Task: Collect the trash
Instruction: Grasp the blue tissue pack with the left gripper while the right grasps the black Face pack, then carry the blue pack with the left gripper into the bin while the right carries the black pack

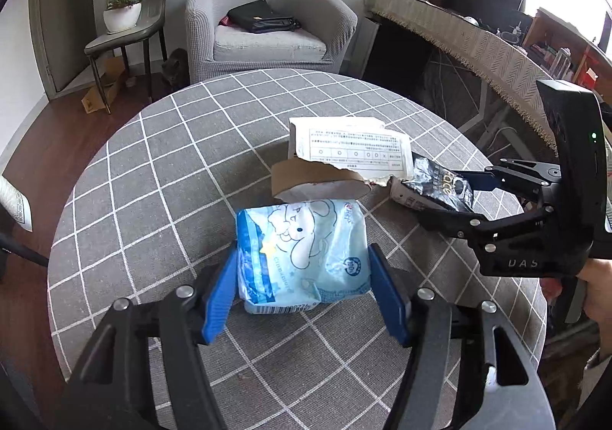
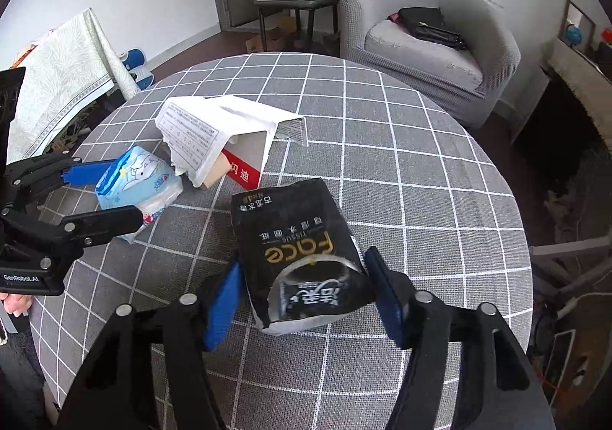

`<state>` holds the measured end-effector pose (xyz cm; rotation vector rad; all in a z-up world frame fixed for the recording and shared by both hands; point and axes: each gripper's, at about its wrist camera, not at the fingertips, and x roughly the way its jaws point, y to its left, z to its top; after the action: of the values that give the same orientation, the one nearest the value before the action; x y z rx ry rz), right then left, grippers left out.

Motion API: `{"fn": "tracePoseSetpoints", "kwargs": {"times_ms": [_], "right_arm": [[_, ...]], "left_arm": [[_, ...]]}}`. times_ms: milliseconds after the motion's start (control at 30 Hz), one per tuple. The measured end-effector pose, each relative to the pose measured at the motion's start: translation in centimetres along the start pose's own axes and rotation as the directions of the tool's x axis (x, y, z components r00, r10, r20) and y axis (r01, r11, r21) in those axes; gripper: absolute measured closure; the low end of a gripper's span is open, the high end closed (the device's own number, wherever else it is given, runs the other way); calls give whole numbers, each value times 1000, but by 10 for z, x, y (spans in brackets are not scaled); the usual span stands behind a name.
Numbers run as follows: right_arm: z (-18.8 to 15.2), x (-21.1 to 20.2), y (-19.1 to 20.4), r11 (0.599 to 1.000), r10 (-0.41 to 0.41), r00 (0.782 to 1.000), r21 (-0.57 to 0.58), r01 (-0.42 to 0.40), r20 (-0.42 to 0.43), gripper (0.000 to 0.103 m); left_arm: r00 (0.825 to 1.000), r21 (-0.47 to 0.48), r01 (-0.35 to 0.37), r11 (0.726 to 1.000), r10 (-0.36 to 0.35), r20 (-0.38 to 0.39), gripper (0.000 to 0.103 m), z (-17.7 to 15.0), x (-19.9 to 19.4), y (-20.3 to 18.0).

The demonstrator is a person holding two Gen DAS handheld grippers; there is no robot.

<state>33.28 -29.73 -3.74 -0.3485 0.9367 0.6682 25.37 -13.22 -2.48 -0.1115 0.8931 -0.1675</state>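
The light-blue tissue pack [image 1: 302, 254] lies between the left gripper [image 1: 302, 277]'s blue pads – both pads sit against its sides, jaws clamped on it, pack resting on the grey checked tablecloth [image 1: 153, 170]. The right wrist view shows the same grip from the side: pack [image 2: 139, 183] wedged between the left gripper [image 2: 114, 196]'s upper blue pad and lower black finger, bottom edge on the cloth.

The black "Face" tissue pack [image 2: 302, 258] sits between the right gripper [image 2: 302, 300]'s pads. The pad on the right of that view presses its crumpled edge; the other pad is at the pack's side, contact looks made, so jaws are closed on it. Its torn oval opening and white underside face the camera – only this view shows that. From the left wrist cam the black pack [image 1: 440, 185] is a crumpled end poking out of the right gripper [image 1: 455, 196], w/ a hand [image 1: 589, 288] on the handle.

Just beyond both sets of jaws lies a torn white carton [image 1: 355, 147] w/ a printed table. The left cam shows its brown inner flap; the right cam shows the carton [image 2: 229, 131] tented open and a red panel underneath.

Further out: grey armchair [image 1: 267, 24] w/ a black bag [image 1: 260, 18], potted plant [image 1: 124, 7] on a chair.
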Motion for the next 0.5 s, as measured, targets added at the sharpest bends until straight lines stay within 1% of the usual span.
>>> {"fn": "tracePoseSetpoints", "kwargs": {"times_ms": [67, 167, 267, 400, 500], "right_arm": [[-1, -1, 2, 1000, 4, 1000, 13, -4, 3, 44], [-5, -5, 10, 999, 29, 1000, 35, -29, -2, 47], [-10, -8, 18, 999, 23, 1000, 48, -23, -3, 47], [-21, -17, 35, 996, 2, 1000, 91, -2, 1, 47], [-26, -27, 48, 990, 9, 1000, 142, -13, 30, 47]], "left_arm": [[1000, 4, 23, 1000, -23, -4, 39, -1, -4, 3], [999, 3, 45, 999, -45, -1, 39, -3, -11, 9], [997, -7, 81, 997, -81, 8, 39, -3, -22, 16], [996, 3, 86, 996, -86, 19, 39, -7, -34, 24], [995, 23, 89, 996, -89, 33, 39, -10, -46, 31]]}}
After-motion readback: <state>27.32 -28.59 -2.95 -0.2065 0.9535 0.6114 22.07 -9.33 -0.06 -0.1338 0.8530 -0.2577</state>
